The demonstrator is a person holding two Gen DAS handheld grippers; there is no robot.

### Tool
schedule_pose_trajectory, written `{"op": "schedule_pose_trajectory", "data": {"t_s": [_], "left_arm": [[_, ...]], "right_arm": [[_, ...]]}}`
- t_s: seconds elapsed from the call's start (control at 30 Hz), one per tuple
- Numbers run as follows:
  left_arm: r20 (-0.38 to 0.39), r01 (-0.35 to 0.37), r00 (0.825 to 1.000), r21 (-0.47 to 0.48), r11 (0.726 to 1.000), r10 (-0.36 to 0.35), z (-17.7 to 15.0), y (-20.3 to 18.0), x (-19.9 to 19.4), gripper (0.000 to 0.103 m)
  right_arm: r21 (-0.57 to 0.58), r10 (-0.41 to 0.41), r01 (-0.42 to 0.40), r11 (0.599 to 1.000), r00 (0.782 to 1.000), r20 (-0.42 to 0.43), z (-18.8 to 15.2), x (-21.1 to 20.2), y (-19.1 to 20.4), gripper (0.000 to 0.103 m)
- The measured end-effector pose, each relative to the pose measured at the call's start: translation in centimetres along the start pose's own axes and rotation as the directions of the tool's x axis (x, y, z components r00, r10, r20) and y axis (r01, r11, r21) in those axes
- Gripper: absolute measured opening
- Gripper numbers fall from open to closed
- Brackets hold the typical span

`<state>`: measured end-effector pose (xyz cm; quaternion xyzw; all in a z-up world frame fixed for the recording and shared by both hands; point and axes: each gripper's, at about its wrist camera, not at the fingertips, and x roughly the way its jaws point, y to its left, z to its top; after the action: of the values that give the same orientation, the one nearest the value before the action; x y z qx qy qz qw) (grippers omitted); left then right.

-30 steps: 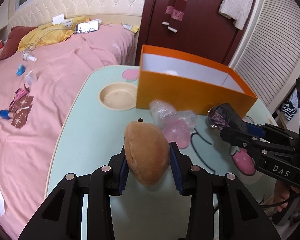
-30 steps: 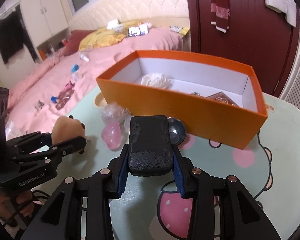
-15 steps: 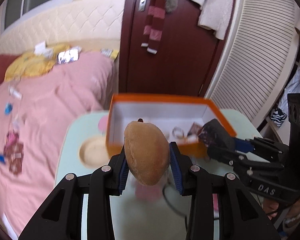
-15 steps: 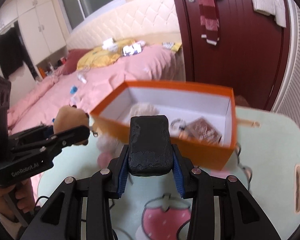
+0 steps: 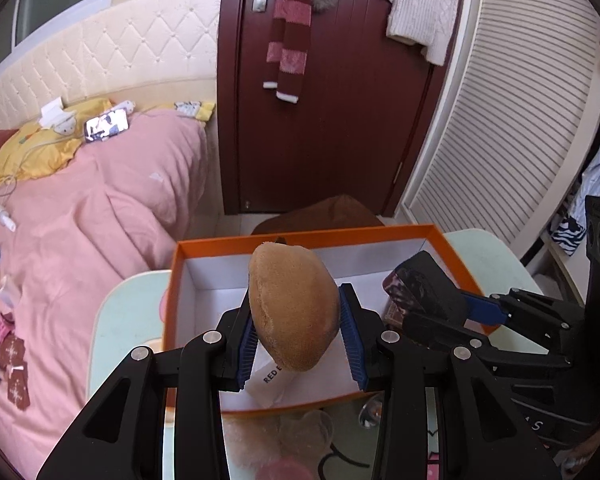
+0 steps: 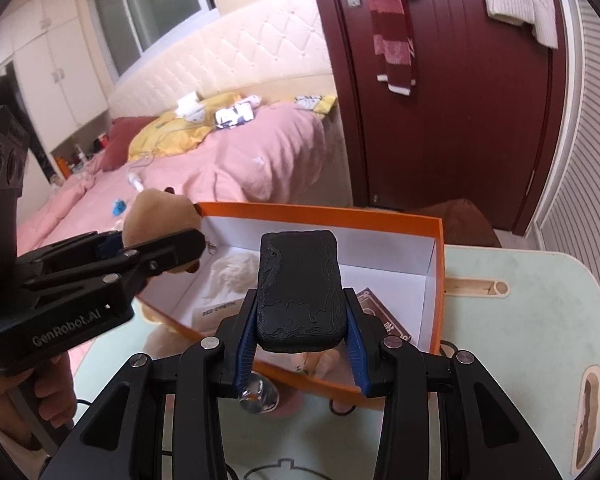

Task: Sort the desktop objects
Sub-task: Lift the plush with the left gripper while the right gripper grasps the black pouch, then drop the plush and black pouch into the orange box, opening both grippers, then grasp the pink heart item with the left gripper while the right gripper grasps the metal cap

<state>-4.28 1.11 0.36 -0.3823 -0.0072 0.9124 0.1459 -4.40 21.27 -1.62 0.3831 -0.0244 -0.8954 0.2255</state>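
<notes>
My left gripper (image 5: 298, 340) is shut on a brown plush toy (image 5: 292, 308) and holds it above the near left part of the orange box (image 5: 172, 280). My right gripper (image 6: 300, 344) is shut on a black textured block (image 6: 300, 284) held over the box's near wall (image 6: 300, 372). In the left wrist view the block (image 5: 424, 288) hangs over the box's right side. In the right wrist view the plush toy (image 6: 156, 216) is over the box's left corner. Inside the box lie a white label card (image 5: 276, 380), a white fluffy item (image 6: 232, 272) and a brown patterned card (image 6: 384, 312).
The box stands on a pale green table (image 6: 520, 320). A pink clear item (image 5: 284, 468), a black hair tie (image 5: 340, 464) and a shiny metal piece (image 6: 260, 396) lie in front of the box. A pink bed (image 5: 80, 240) is left, a dark red door (image 5: 320, 120) behind.
Both grippers have risen and moved forward with their loads, from in front of the box to above its open top. The box's inside has come into view.
</notes>
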Motion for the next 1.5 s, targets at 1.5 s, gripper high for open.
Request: {"op": "schedule_pose_trajectory", "data": {"t_s": [1.5], "left_arm": [[-0.121, -0.129, 0.986, -0.144, 0.981, 0.112, -12.9, 2.6, -6.4, 0.069]], "right_arm": [[0.010, -0.111, 0.113, 0.994, 0.989, -0.095, -9.2, -4.3, 0.5, 0.061]]}}
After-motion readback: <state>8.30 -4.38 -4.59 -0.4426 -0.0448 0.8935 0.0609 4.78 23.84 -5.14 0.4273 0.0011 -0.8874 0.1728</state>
